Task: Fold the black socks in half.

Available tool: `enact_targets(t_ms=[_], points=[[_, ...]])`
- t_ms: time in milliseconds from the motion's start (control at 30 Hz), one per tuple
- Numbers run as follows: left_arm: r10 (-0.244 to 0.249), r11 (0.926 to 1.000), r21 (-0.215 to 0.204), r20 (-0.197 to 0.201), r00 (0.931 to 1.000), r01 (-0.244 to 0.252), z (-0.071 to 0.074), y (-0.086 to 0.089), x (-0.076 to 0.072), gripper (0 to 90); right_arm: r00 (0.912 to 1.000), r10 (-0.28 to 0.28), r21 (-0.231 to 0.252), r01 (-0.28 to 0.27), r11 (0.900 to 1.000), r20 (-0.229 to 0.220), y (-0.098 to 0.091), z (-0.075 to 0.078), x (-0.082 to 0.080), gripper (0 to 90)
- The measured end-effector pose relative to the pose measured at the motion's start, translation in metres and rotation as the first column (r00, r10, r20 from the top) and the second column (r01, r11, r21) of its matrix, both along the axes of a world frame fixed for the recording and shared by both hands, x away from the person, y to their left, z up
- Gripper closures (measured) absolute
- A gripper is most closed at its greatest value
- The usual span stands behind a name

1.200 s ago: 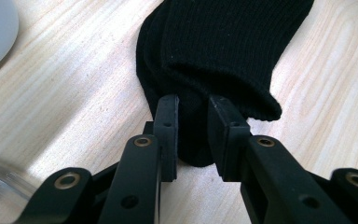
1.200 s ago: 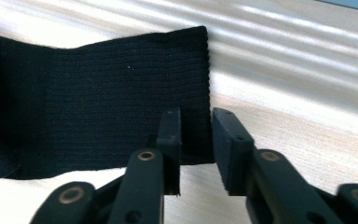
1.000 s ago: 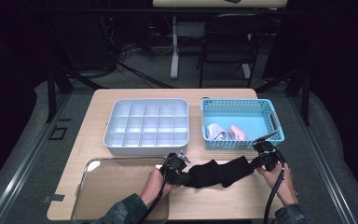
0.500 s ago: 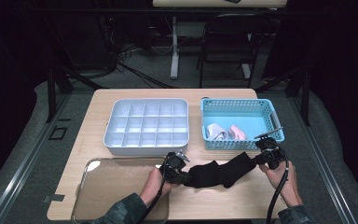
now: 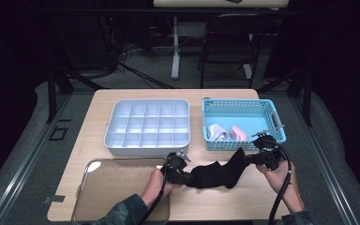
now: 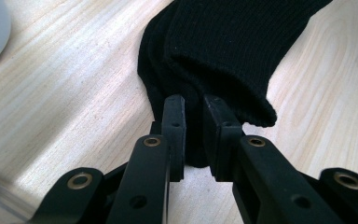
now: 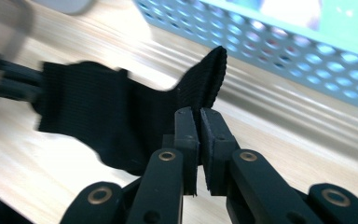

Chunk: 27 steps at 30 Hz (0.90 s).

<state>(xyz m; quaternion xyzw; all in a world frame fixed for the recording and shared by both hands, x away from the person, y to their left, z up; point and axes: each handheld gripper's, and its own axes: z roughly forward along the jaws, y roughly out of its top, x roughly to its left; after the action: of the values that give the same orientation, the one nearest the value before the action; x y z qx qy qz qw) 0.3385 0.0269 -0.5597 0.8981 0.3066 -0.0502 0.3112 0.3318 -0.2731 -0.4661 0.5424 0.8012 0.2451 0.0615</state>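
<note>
A black sock [image 5: 215, 172] stretches between both grippers near the table's front edge. My left gripper [image 5: 186, 176] is shut on its ribbed cuff end [image 6: 193, 116], low over the wood. My right gripper [image 5: 249, 159] is shut on the sock's other end [image 7: 200, 88] and holds it lifted above the table, just in front of the blue basket [image 5: 272, 112]. In the right gripper view the left gripper's blurred jaws show at the far left of the sock.
A white divided organiser tray [image 5: 117, 119] sits at the table's back middle. The blue perforated basket holds a white and a pink sock [image 5: 226, 133]. A clear flat tray [image 5: 93, 187] lies at the front left. Bare wood lies under and right of the sock.
My right gripper has risen and drawn its end of the sock up and toward the basket. The left gripper has stayed where it was.
</note>
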Motion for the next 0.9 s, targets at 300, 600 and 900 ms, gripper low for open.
enact_targets(t_ms=[300, 600, 900], points=[[-0.001, 1.0, -0.007, -0.002, 1.0, 0.001, -0.001, -0.002, 0.0, 79.7, 0.9969, 0.068, 0.03, -0.07, 0.9971, 0.039, 0.02, 0.009, -0.007, 86.0], [0.007, 0.9997, -0.024, -0.009, 0.9999, -0.007, -0.002, -0.004, 0.0, 80.0, 0.9862, 0.163, 0.042, -0.164, 0.9855, 0.025, 0.052, -0.002, -0.01, 86.1], [0.008, 0.9995, -0.031, -0.014, 0.9999, -0.008, -0.002, -0.004, 0.0, 80.1, 0.9691, 0.244, 0.004, -0.244, 0.9696, -0.033, 0.083, -0.023, -0.006, 86.2]])
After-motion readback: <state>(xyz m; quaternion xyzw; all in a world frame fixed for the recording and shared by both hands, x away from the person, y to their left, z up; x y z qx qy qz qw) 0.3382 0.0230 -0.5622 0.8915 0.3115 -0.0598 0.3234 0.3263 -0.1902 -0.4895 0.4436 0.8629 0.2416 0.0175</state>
